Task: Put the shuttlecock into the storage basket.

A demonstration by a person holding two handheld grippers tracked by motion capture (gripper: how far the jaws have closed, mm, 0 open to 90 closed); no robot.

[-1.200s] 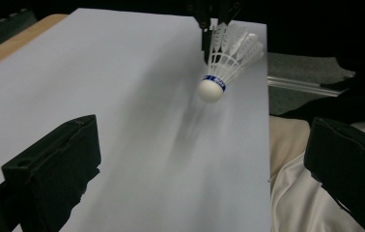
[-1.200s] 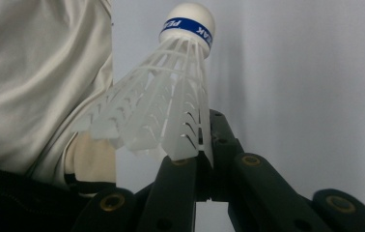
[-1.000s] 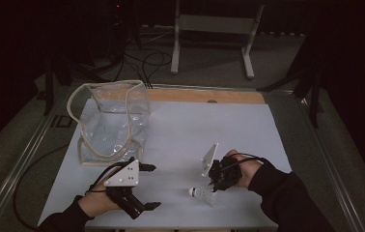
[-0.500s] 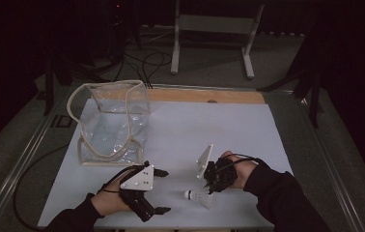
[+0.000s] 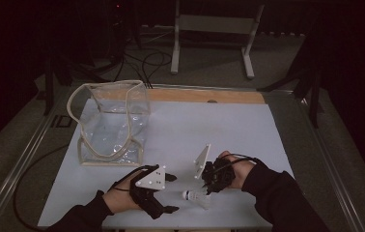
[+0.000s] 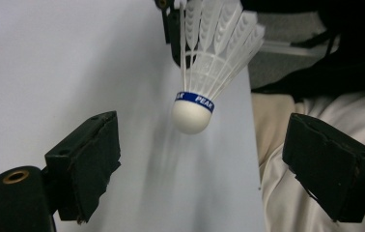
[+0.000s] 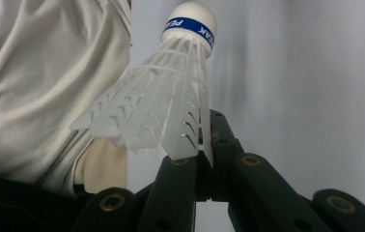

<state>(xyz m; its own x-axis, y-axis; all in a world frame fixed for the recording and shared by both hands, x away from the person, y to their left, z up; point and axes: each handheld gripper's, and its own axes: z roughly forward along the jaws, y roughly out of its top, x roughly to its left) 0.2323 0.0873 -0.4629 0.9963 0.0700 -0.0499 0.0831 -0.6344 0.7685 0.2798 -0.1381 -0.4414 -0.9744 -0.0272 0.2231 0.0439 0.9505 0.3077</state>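
A white shuttlecock [image 5: 195, 197] with a blue band around its cork is near the table's front edge. My right gripper [image 5: 207, 189] is shut on the rim of its feather skirt [image 7: 171, 106], so the cork [image 7: 192, 17] points away from that hand. My left gripper [image 5: 172, 193] stands open just left of it, with the jaws spread wide. In the left gripper view the cork [image 6: 191, 116] hangs a little beyond and between the two pads [image 6: 86, 164], touching neither. The right gripper's tips [image 7: 204, 145] pinch one edge of the skirt.
A clear plastic bag [image 5: 110, 121] with a cream rim stands upright at the back left of the white table top [image 5: 238, 130]. A wooden strip [image 5: 204, 95] runs along the far edge. A metal stand [image 5: 214, 29] and cables lie on the floor beyond.
My left gripper has moved right, up to the shuttlecock's cork, still open. The right gripper and the shuttlecock have barely shifted.
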